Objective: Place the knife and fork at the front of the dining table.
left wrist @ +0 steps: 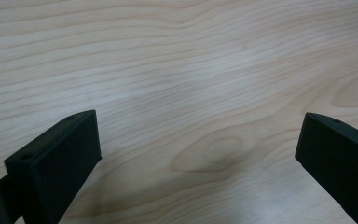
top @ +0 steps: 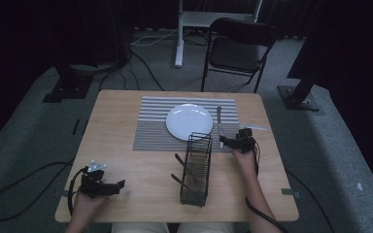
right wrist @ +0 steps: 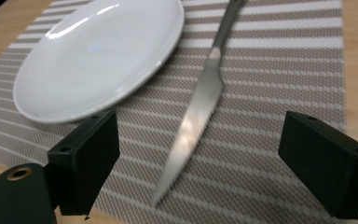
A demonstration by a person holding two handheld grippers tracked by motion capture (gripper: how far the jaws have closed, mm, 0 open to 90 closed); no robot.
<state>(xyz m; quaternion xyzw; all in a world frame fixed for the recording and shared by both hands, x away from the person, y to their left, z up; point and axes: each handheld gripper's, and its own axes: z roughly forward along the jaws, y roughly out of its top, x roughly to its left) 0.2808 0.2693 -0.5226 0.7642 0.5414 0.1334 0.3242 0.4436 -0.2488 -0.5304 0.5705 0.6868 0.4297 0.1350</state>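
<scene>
Because it is a thin piece of polished metal, the knife point(right wrist: 193, 116) will be stiff and rather light, but also slippery, and it lies flat on the placemat point(right wrist: 279, 60), so there is little edge to catch. I judge the best place to take hold is the handle, which is thicker than the blade, or the narrow neck where blade and handle meet; the smooth blade could slide between the pads. It will not break, though it may scrape the white plate point(right wrist: 98, 56) lying just beside it, on the knife's left in the right gripper view.

The knife lies on the striped placemat with its tip pointing toward the person.

The right tongs point(top: 231, 141) stand released and wide. The knife tip lies between and below the two jaws, but the pads do not press on it and hold nothing. In the high view these tongs hover at the near end of the knife, next to the wire caddy point(top: 196, 167).

The left tongs point(left wrist: 198, 154) are also spread wide and empty, over the bare wooden surface point(left wrist: 177, 60), well apart from the knife.
</scene>
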